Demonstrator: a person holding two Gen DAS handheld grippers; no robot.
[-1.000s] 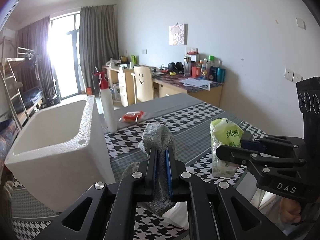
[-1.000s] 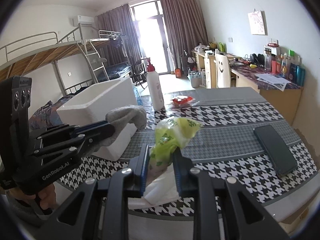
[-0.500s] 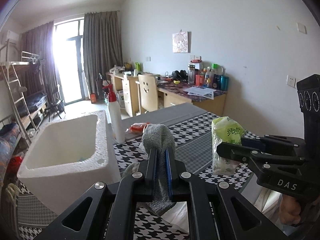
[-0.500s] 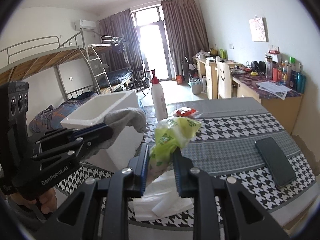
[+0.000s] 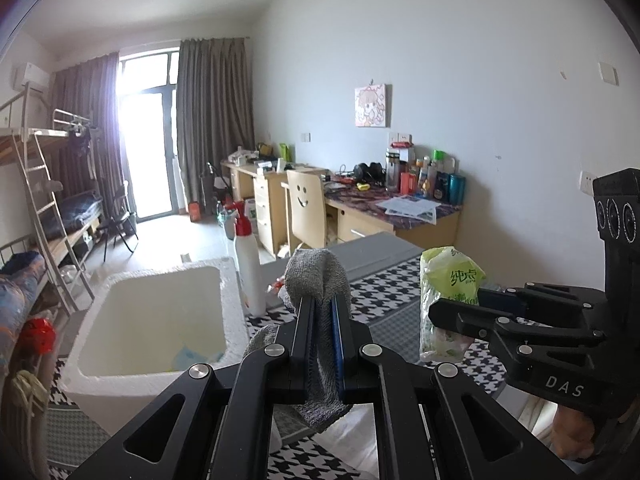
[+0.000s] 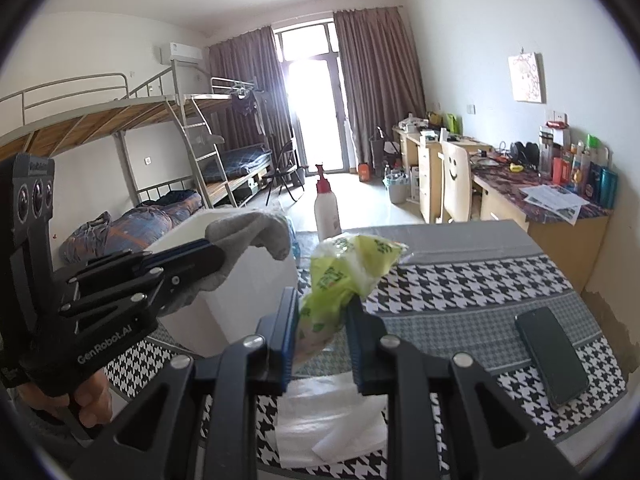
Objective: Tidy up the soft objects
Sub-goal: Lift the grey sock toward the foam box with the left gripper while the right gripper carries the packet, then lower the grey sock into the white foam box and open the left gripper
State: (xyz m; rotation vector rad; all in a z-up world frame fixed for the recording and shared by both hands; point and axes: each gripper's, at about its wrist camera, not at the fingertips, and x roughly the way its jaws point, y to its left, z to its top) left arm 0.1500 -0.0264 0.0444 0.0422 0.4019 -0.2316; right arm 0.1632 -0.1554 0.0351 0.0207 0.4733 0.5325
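I have a grey sock [image 5: 316, 280] pinched in the left hand-held gripper [image 5: 322, 312], lifted above the table [image 6: 480, 280]. It hangs limp on both sides of the nearly closed jaws, so I judge it light, floppy and safe to grip anywhere mid-length. The right hand-held gripper [image 6: 322, 312] is clenched on a green plastic packet [image 6: 344, 272], which looks crinkly and squashable, perhaps slippery; I hold it near its lower half. To the left stands an open white foam box [image 5: 160, 320], its rim close beside the sock, probably the place for both. A white bottle with a red nozzle [image 5: 248, 268] stands just behind the box. A dark phone [image 6: 552, 360] lies well to the right. White sheets [image 6: 332, 420] lie below the grippers.
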